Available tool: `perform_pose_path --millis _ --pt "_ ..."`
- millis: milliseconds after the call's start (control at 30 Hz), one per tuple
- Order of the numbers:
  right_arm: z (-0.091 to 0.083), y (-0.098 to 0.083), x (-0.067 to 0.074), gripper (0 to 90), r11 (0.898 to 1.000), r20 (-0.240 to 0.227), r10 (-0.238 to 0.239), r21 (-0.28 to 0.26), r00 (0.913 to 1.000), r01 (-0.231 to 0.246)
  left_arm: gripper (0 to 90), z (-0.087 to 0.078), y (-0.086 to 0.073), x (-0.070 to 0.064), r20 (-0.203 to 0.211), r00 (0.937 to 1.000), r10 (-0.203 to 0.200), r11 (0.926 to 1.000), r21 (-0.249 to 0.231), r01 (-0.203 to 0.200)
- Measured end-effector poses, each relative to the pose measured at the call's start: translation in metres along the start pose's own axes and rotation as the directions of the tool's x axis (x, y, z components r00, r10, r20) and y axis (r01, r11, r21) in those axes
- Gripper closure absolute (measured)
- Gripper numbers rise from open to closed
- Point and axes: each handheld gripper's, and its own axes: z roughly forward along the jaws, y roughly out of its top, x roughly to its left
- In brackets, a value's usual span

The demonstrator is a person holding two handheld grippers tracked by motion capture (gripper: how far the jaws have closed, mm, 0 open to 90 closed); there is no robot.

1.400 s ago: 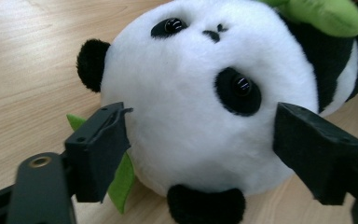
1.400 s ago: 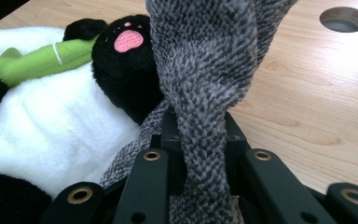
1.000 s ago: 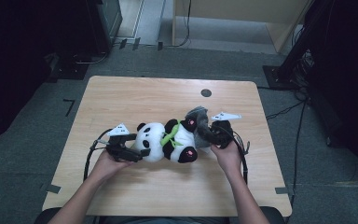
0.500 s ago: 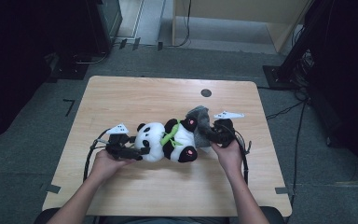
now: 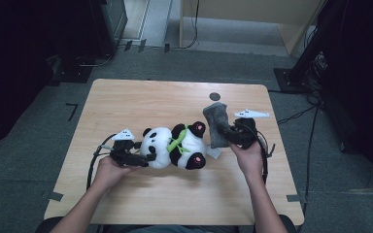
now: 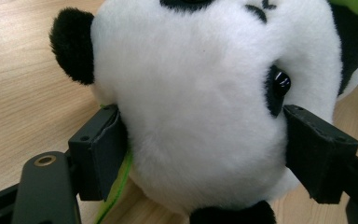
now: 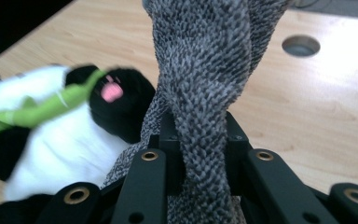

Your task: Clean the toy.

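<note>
A black-and-white plush panda (image 5: 175,145) with a green scarf lies on its side on the wooden table (image 5: 150,97). My left gripper (image 5: 148,158) has just been closing and is now shut on the panda's head (image 6: 200,102), with a pad pressed against each side. My right gripper (image 5: 226,135) is shut on a grey knitted cloth (image 5: 215,124), held up just right of the panda's feet. In the right gripper view the cloth (image 7: 205,70) is bunched between the jaws of that gripper (image 7: 200,140), and the panda (image 7: 51,140) lies blurred at lower left.
A round cable hole (image 5: 214,96) sits in the table behind the cloth and is visible as a hole (image 7: 300,45) past the right gripper. A small white tag (image 5: 213,153) lies by the panda's foot. Dark equipment and cables surround the table on the floor.
The left jaws closed in on the panda's head. The right gripper rose and drew the grey cloth up and away from the panda's feet.
</note>
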Motion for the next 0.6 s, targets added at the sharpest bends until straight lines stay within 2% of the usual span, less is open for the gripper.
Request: perform_pose_path --millis 167,267,367,600 --pt "-0.009 0.018 0.009 74.6 0.999 -0.011 -0.036 -0.003 0.9993 0.036 20.6 -0.001 0.001 -0.002 -0.023 0.9997 0.013 0.9999 -0.004 -0.013" --pt "-0.009 0.031 0.02 75.8 0.998 -0.02 -0.068 0.01 0.9975 0.068 20.7 -0.002 0.001 -0.003 -0.032 0.9992 0.023 0.9997 -0.01 -0.023" --pt "-0.01 0.042 0.031 76.5 0.997 -0.026 -0.08 0.011 0.9965 0.08 21.2 -0.002 0.001 -0.004 -0.032 0.9991 0.027 0.9996 -0.01 -0.027" --pt "0.004 0.065 0.058 76.5 0.989 -0.089 -0.14 0.035 0.9861 0.144 21.2 -0.002 0.0 -0.004 -0.033 0.9992 0.022 0.9995 -0.021 -0.023"
